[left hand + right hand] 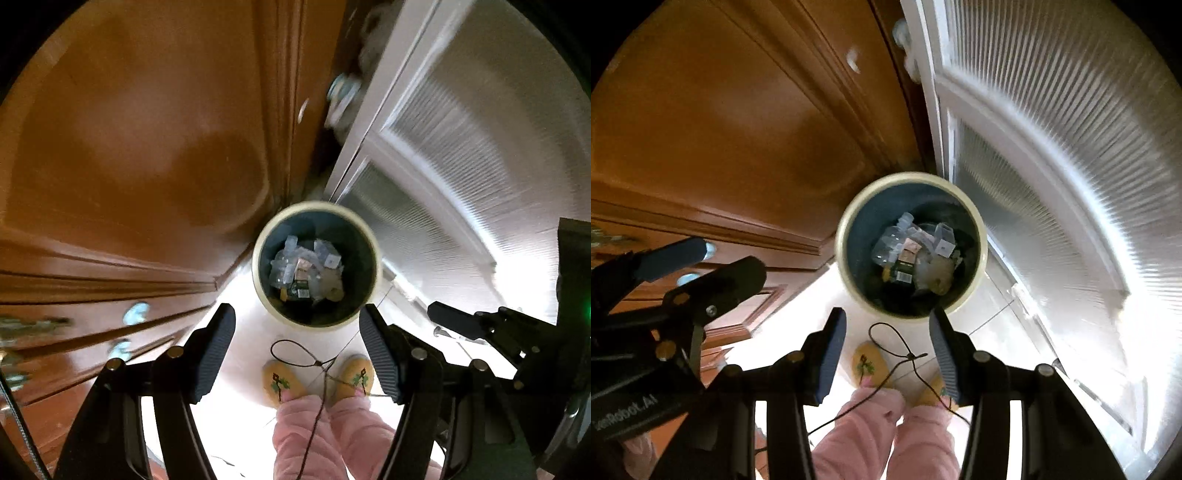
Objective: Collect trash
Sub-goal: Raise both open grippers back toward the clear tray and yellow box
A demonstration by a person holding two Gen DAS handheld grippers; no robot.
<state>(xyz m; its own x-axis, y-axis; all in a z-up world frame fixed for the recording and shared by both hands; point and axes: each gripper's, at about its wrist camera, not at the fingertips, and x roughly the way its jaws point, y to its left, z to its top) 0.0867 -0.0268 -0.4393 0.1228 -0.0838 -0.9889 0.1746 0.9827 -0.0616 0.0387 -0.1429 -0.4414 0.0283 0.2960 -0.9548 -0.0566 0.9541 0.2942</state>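
Cream-rimmed bin [317,264] on the floor holds dropped trash [304,267]; left gripper [297,354] and right gripper [888,354] fingers gape empty, so fetching more litter comes next.

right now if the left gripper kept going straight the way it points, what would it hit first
Probably the trash bin. The left gripper, jaws open and empty, points down with the open bin just ahead of its fingertips. Nothing shows between them, so it would likely meet the near rim or the trash inside; depth is unclear.
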